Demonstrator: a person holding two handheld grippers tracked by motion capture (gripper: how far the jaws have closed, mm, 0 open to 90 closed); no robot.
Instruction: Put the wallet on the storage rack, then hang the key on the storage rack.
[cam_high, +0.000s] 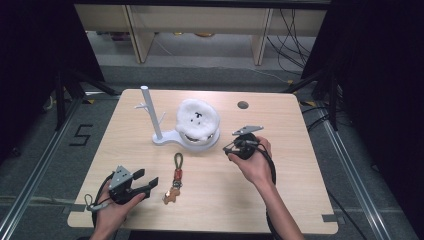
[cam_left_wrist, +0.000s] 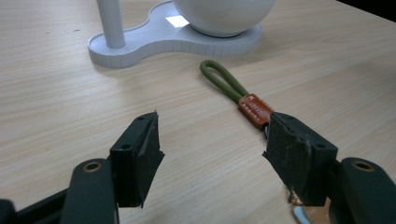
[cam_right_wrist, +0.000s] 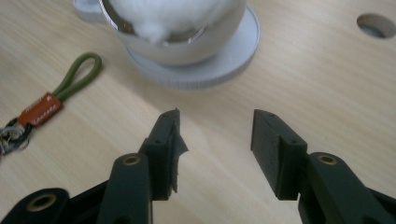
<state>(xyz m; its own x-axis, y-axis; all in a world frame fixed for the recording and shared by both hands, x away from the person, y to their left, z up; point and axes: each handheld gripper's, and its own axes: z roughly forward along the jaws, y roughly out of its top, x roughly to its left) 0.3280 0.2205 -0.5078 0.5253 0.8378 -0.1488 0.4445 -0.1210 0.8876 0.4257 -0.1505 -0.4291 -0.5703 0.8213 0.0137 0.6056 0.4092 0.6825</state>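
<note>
High view: wooden worktop (cam_high: 280, 195) carrying a white stand (cam_high: 165, 137) with an upright branched post, and on the stand's round end a white bowl (cam_high: 200, 135) topped by a fluffy white toy (cam_high: 197, 116). Keychain (cam_high: 175, 179) lying flat near the front middle of the worktop, between the two hands: green cord loop pointing toward the stand, then an orange-red tag, then metal rings and a small tan charm at the near end. Left gripper (cam_high: 147, 184) low at the front left, jaws spread, tips just beside the keychain's charm end, not touching. Right gripper (cam_high: 231, 149) just right of the bowl, held above the worktop, well apart from the keychain.

Left gripper view: jaws (cam_left_wrist: 210, 149) wide apart with bare wood between them; green loop and orange tag of the keychain (cam_left_wrist: 252, 108) running down behind the right-hand jaw, stand base beyond.

Right gripper view: jaws (cam_right_wrist: 215, 144) apart, nothing between the pads but worktop; bowl (cam_right_wrist: 187, 44) close ahead, keychain (cam_right_wrist: 46, 107) off to the left edge, round hole (cam_right_wrist: 377, 24) in the worktop at upper right.
</note>
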